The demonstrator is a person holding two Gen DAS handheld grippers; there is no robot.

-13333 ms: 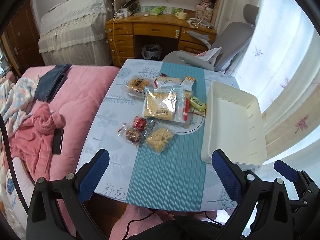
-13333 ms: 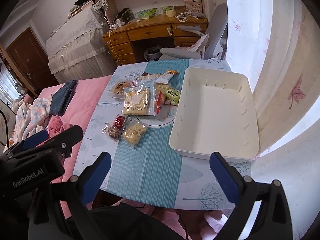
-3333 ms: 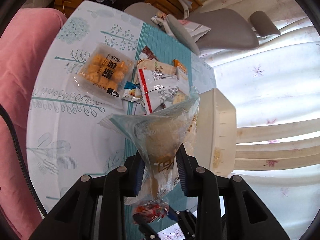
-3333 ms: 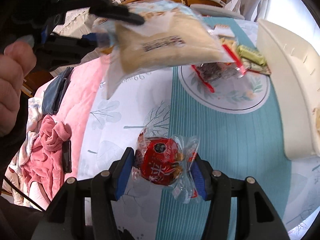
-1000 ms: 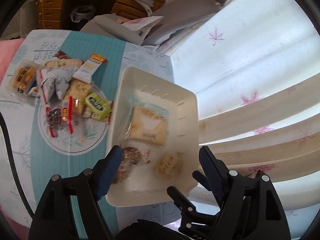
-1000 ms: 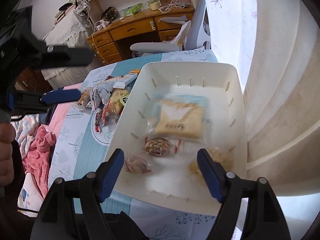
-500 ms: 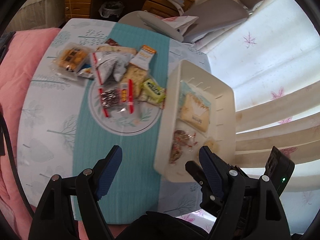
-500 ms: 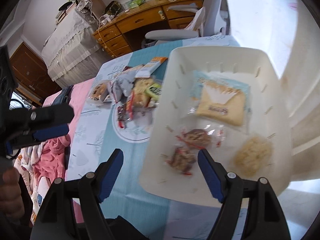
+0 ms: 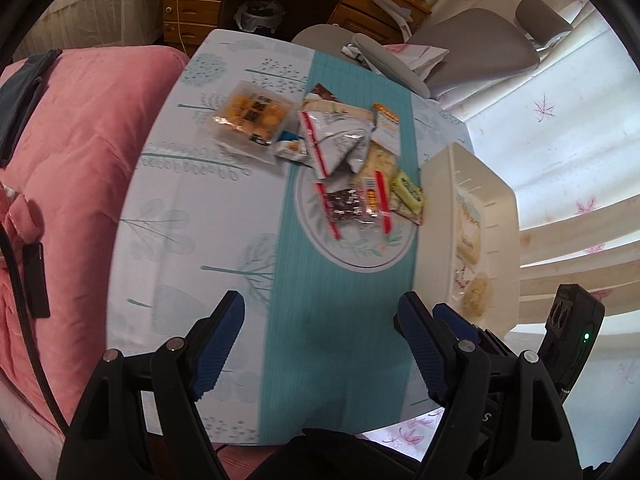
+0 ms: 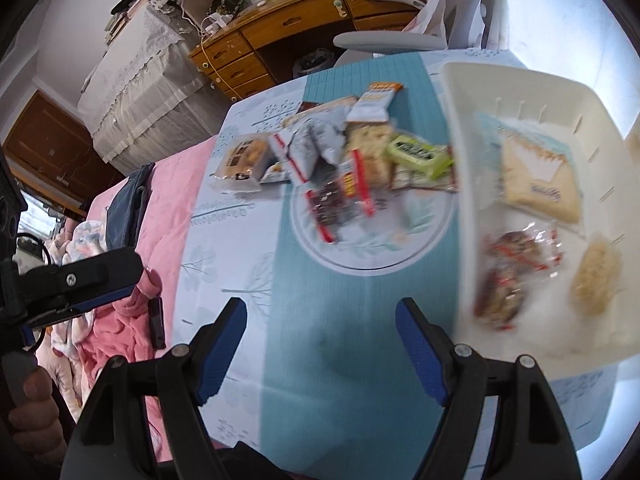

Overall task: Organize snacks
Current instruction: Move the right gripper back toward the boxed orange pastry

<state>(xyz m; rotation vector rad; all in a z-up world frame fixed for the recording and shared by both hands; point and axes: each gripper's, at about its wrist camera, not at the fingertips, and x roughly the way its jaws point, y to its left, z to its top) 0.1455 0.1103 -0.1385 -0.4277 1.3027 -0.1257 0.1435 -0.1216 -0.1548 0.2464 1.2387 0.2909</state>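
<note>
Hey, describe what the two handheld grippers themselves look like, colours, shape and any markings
Both the left gripper and the right gripper have black, angular plastic finger arms with silver screw heads and ribbed blue pads on the inner faces. A black module with a small green light sits on the right gripper's body, seen from the left wrist.

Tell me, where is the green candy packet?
The green packet lies on the table, at the right edge of the snack pile, right beside the white tray, in both wrist views.

Left gripper (image 9: 320, 344) wide open, right gripper (image 10: 320, 340) likewise, both empty
</note>
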